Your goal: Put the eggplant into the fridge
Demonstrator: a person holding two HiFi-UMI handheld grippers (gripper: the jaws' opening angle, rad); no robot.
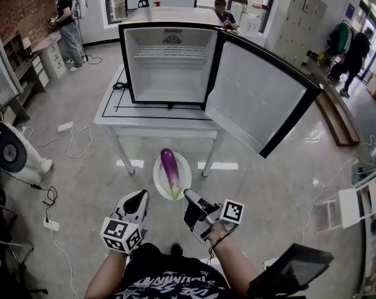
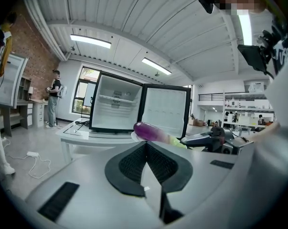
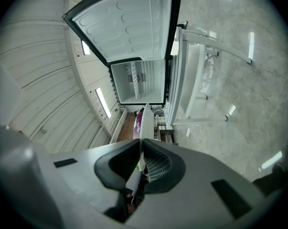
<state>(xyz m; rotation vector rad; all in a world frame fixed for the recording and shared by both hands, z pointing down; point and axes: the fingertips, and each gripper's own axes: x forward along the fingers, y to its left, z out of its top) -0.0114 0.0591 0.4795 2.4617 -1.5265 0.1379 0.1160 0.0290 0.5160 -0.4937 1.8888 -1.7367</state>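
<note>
A purple eggplant [image 1: 170, 169] with a green stem lies on a small white plate [image 1: 159, 180], held in the air below the table's front edge. My right gripper [image 1: 189, 195] is shut on the plate's near right rim. In the right gripper view the plate [image 3: 145, 120] runs edge-on from the jaws, with the eggplant [image 3: 139, 123] behind it. My left gripper [image 1: 140, 197] is shut and holds nothing, just left of the plate. The eggplant [image 2: 153, 131] shows beyond its tips. The white mini fridge [image 1: 169, 67] stands open on the table, one wire shelf inside.
The fridge door [image 1: 256, 98] swings out to the right, past the corner of the white table [image 1: 110, 114]. Cables and a power strip [image 1: 65, 127] lie on the floor at left. A white chair [image 1: 362, 201] is at right. Several people stand at the room's far side.
</note>
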